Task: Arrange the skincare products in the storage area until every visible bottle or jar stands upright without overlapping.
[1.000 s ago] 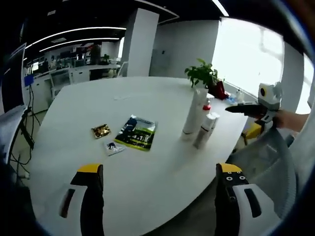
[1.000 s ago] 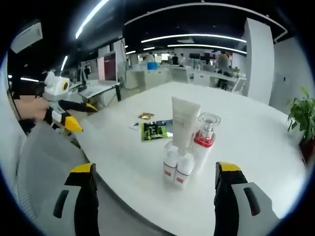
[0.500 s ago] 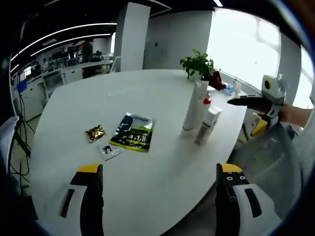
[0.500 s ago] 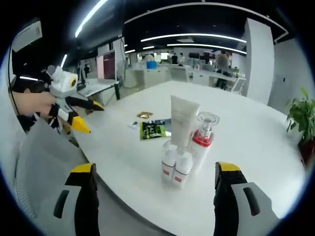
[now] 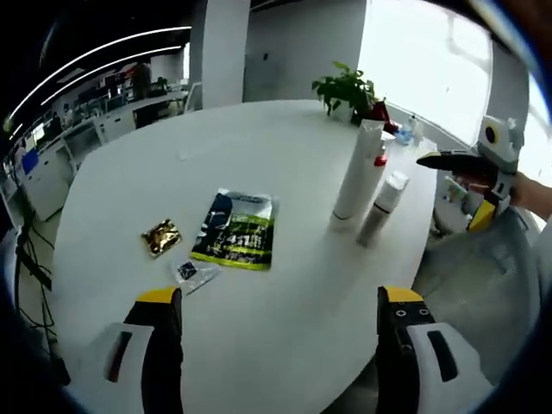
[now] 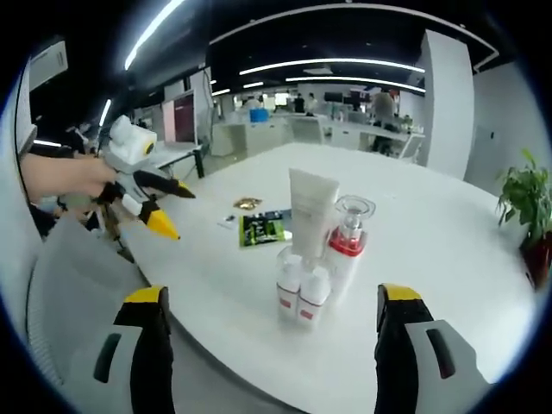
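Left gripper view: left gripper [image 5: 276,345] hangs over the near edge of the white tabletop [image 5: 285,172], jaws apart, nothing between them. Tall white tube [image 5: 355,177] stands upright toward the right side, a smaller bottle [image 5: 379,209] just beside it, a red-collared pump [image 5: 380,158] behind. Green packet [image 5: 236,229], gold sachet [image 5: 160,236] and small sachet [image 5: 191,272] lie flat to the left, well apart from the bottles. Plant [image 5: 347,89] at the far edge. Right gripper [image 5: 473,185] comes in from the right, jaws apart.

Right gripper view: right gripper [image 6: 276,345] empty, jaws apart, short of the tabletop edge. Products clustered, all upright: tube [image 6: 309,213], pump [image 6: 347,237] beside it, two small bottles [image 6: 299,289] in front, touching. Left gripper [image 6: 168,207] at left, held by a hand [image 6: 65,177], jaws apart.
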`<act>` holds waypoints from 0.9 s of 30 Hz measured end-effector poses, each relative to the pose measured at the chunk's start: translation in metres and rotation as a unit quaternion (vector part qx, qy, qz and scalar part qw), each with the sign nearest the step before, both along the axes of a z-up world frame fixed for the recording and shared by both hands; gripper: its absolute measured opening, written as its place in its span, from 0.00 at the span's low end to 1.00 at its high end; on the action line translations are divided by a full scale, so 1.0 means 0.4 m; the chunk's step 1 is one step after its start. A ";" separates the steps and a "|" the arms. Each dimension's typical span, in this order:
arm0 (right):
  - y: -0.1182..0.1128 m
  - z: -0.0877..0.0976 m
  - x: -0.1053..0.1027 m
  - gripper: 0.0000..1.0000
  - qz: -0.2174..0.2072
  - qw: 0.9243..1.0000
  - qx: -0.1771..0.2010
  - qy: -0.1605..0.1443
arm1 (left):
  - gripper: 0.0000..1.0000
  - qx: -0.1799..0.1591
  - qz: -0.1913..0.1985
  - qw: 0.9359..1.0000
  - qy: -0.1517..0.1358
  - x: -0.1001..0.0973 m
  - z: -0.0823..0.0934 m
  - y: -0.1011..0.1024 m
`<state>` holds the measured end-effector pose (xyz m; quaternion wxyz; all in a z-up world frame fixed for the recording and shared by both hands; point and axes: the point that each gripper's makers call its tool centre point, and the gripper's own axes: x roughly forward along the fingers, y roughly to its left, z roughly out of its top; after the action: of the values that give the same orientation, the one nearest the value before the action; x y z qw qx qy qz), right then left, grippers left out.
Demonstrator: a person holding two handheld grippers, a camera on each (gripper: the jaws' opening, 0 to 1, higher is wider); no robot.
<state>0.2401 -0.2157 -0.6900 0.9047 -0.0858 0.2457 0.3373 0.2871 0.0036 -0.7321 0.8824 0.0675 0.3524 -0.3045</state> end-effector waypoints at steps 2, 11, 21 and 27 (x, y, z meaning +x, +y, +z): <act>-0.001 0.003 0.002 0.99 -0.004 1.000 0.007 0.002 | 0.87 0.008 0.000 1.000 0.003 0.015 -0.006 -0.004; -0.025 0.022 0.023 0.98 -0.041 0.997 0.058 0.004 | 0.87 0.031 -0.019 0.999 0.023 0.073 -0.049 -0.014; -0.017 0.007 0.018 0.98 -0.031 0.999 0.027 0.004 | 0.87 0.053 -0.024 0.997 0.041 0.142 -0.087 -0.022; -0.027 0.012 0.023 0.97 -0.043 0.999 0.028 0.000 | 0.87 0.073 -0.025 0.995 0.061 0.171 -0.113 -0.028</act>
<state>0.2492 -0.2265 -0.6852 0.9204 -0.0496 0.2396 0.3051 0.3556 -0.0075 -0.7775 0.8440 0.1220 0.4254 -0.3031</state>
